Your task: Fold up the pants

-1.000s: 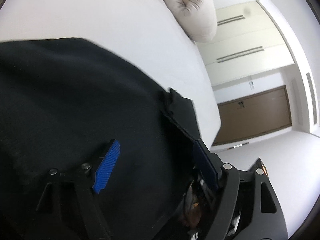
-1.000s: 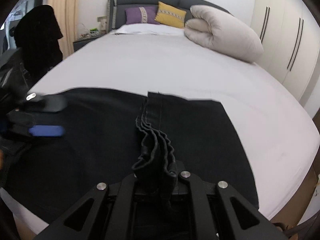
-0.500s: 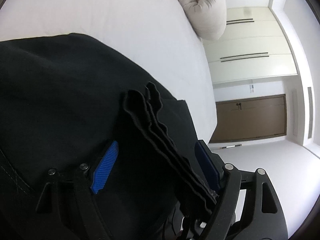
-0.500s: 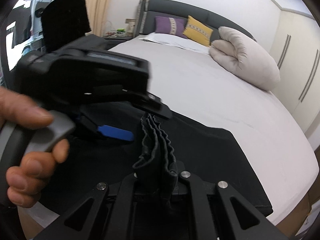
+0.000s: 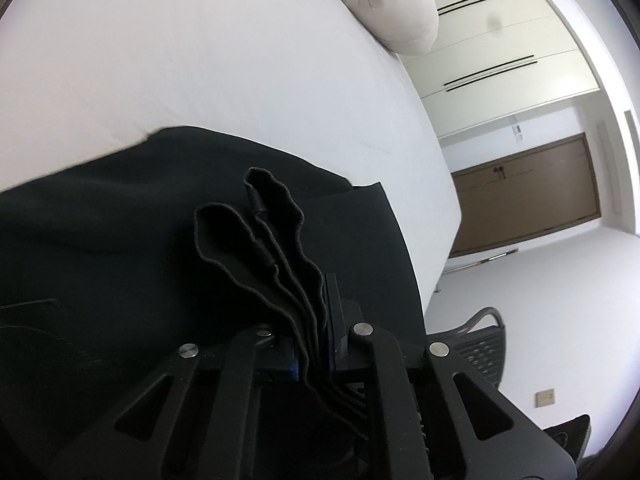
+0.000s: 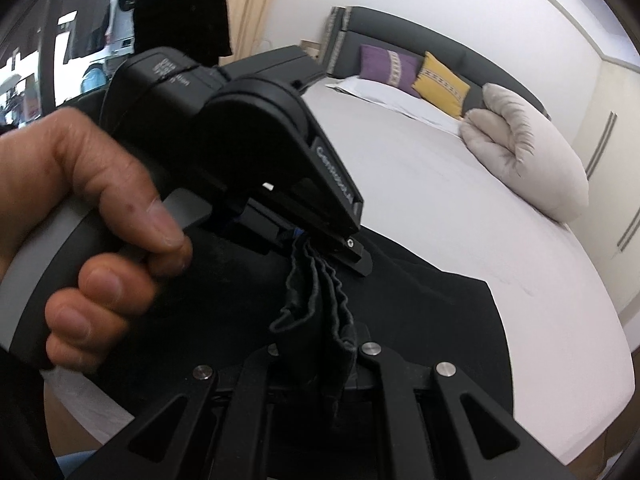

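Black pants (image 5: pixel 120 248) lie folded on a white bed (image 5: pixel 200 60), near its foot edge. My left gripper (image 5: pixel 310 344) is shut on a bunched stack of the pants' hem edges (image 5: pixel 256 232), which stands up between the jaws. My right gripper (image 6: pixel 316 360) is shut on the same bunched hem (image 6: pixel 320 300) from the other side. In the right wrist view the left gripper (image 6: pixel 304 236) and the hand holding it fill the left half. The pants (image 6: pixel 432 320) spread out to the right below both grippers.
A rolled beige duvet (image 6: pixel 528 160) lies on the bed's right side, also in the left wrist view (image 5: pixel 384 4). Purple (image 6: pixel 384 66) and yellow (image 6: pixel 440 82) pillows rest at the grey headboard. Wardrobes (image 5: pixel 500 40), a brown door (image 5: pixel 524 196) and a chair (image 5: pixel 480 344) stand beyond the bed.
My left gripper swung in over the pants to the bunched hem held by the right gripper and shut on it. The right gripper kept its grip and lifted slightly.
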The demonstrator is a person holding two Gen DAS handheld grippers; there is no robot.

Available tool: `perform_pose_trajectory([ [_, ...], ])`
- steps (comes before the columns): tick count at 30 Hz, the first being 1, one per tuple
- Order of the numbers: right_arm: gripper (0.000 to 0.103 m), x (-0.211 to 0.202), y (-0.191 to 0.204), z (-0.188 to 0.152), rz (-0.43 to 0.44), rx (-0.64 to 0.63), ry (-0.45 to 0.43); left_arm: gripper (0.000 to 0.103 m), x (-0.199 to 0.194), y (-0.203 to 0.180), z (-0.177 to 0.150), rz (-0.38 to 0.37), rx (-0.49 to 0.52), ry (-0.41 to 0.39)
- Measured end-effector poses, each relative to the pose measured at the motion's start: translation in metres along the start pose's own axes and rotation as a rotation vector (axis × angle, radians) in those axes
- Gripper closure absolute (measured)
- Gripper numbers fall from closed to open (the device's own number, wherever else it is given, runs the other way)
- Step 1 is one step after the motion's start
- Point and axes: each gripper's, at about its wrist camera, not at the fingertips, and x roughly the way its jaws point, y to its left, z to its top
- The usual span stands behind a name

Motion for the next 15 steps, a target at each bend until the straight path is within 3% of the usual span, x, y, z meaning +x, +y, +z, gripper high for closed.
perform_pose_trajectory([
  [12,0.094,0.019,0.036,0.000,0.071,-0.031,0.060,0.096,0.013,0.014,-0.009,0.077,-0.014,0.000],
  [15,0.085,0.034,0.044,-0.007,0.108,-0.044,0.127,0.096,0.024,0.020,-0.009,0.099,-0.026,0.009],
])
